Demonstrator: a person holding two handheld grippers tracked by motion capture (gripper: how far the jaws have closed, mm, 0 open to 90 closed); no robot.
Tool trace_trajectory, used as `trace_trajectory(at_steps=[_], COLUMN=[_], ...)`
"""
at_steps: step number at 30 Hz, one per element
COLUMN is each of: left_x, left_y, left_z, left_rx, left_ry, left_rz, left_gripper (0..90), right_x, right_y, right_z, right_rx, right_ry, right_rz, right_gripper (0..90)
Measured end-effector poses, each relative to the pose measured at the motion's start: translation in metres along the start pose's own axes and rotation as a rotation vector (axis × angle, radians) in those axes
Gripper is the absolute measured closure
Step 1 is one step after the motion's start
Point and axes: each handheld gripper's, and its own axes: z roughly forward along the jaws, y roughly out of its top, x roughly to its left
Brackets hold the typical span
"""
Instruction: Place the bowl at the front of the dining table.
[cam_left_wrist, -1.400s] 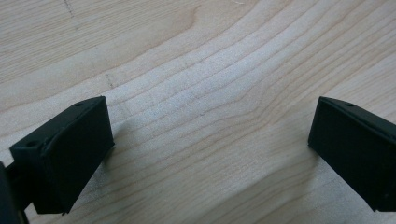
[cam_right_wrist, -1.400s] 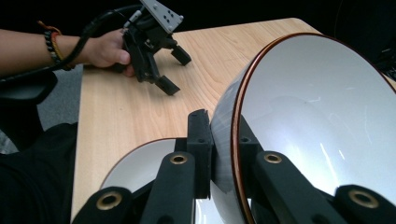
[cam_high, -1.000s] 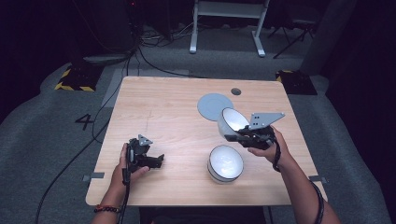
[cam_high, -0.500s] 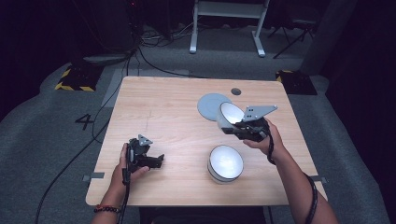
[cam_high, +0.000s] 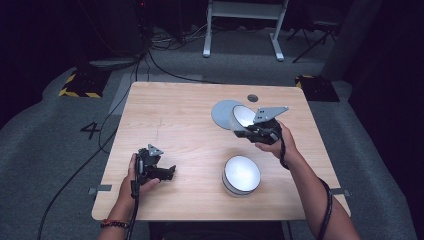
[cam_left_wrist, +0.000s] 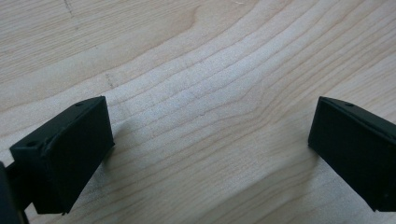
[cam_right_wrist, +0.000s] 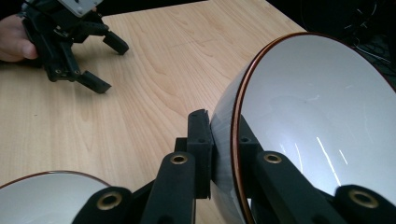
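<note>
My left gripper (cam_high: 159, 170) rests with jaws spread, holding nothing, well left of the plate (cam_high: 223, 113). My right gripper (cam_high: 250, 131) pinches one bowl (cam_high: 241, 117) by its rim, tilted over that plate — not yet set down. Two bowls, one plate; the second bowl (cam_high: 241, 175) sits nearer me.

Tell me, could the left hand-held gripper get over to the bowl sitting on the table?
Probably yes. The left hand-held gripper is open and holds nothing, and bare table lies between it and the standing bowl. The right hand-held gripper, shut on the other bowl, is farther back, out of the way.
</note>
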Motion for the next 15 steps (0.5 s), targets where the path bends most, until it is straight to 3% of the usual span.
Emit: trace_trajectory(at_steps=[15], left_x=[0.0], left_y=[0.0], left_z=[0.0], left_rx=[0.0], left_ry=[0.0], left_rz=[-0.002], left_gripper=[0.0], right_x=[-0.028], right_y=[0.0], right_z=[0.025], right_rx=[0.034], right_ry=[-0.04], right_rz=[0.031], right_gripper=[82.9])
